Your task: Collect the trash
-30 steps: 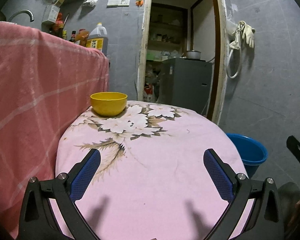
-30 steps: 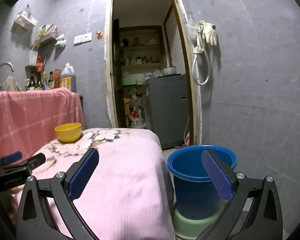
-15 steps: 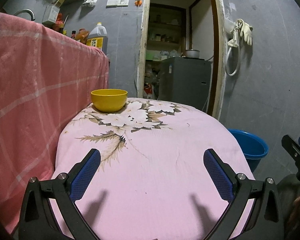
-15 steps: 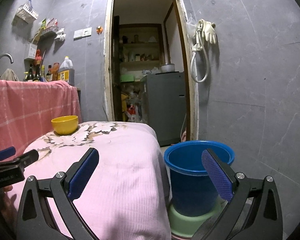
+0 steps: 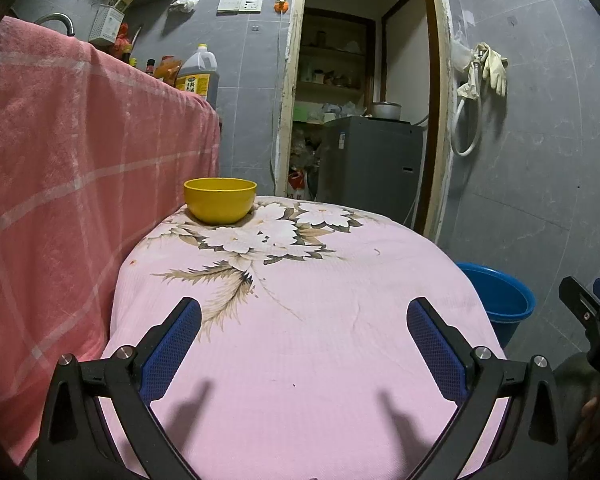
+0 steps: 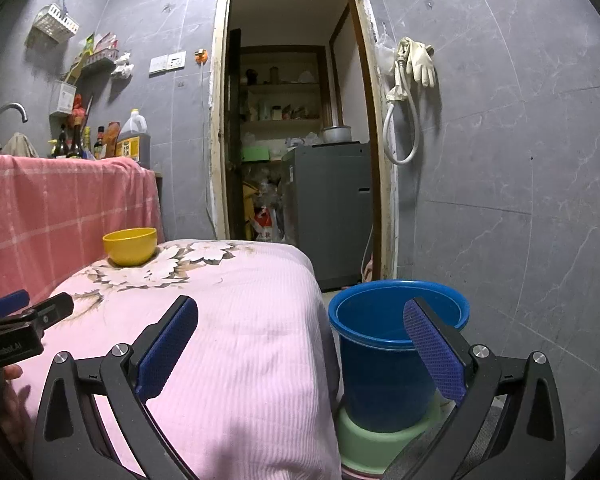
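A blue bucket (image 6: pixel 384 356) stands on a green stool on the floor, right of the table; it also shows in the left wrist view (image 5: pixel 500 300). My left gripper (image 5: pixel 304 344) is open and empty above the near part of the pink floral tablecloth (image 5: pixel 300 288). My right gripper (image 6: pixel 300 344) is open and empty, held over the table's right edge, with its right finger in front of the bucket. A yellow bowl (image 5: pixel 220 199) sits at the table's far left; it also shows in the right wrist view (image 6: pixel 130 246). I see no loose trash on the cloth.
A counter draped in a pink checked towel (image 5: pixel 60 184) rises at the table's left, with bottles and a tap on top. An open doorway (image 6: pixel 296 140) with a grey appliance lies behind. Grey tiled wall (image 6: pixel 520 180) with hanging gloves is at the right.
Both views have drawn back and down slightly, so the bowl and bucket sit a little lower and farther. Both grippers stay open and empty.
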Tool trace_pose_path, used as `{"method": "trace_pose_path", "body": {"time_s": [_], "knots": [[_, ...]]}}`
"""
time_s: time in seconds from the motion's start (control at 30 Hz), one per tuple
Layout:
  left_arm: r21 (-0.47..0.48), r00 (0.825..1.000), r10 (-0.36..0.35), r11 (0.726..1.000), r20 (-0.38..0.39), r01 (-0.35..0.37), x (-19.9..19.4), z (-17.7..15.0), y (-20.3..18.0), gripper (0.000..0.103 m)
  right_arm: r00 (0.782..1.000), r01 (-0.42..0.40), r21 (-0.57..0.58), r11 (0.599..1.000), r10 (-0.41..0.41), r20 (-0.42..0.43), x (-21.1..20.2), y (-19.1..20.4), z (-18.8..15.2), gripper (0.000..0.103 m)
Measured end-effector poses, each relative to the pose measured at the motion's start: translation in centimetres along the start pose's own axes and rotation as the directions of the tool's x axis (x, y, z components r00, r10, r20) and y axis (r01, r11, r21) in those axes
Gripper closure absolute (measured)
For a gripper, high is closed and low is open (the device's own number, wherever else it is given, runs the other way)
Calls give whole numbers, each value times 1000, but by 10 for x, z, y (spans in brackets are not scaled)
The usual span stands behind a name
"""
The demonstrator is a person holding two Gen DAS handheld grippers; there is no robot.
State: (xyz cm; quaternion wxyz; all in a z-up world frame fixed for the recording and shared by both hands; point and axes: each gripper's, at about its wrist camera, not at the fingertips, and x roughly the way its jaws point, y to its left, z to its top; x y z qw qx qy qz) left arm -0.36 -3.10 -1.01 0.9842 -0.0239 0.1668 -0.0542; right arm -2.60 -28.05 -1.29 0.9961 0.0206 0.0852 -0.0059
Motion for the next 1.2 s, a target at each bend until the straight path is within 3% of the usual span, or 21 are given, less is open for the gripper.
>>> {"method": "trace_pose_path", "body": {"time_s": [0.8, 1.2], "knots": [[-11, 1000, 2, 1000, 1, -2, -1, -2, -2, 2, 1000, -1, -1, 1000, 1, -1, -1, 0, 0, 0], [4, 998, 55, 998, 14, -55, -3, -4, -5, 2, 1000, -1, -1, 1000, 1, -2, -1, 1, 0, 0]]}}
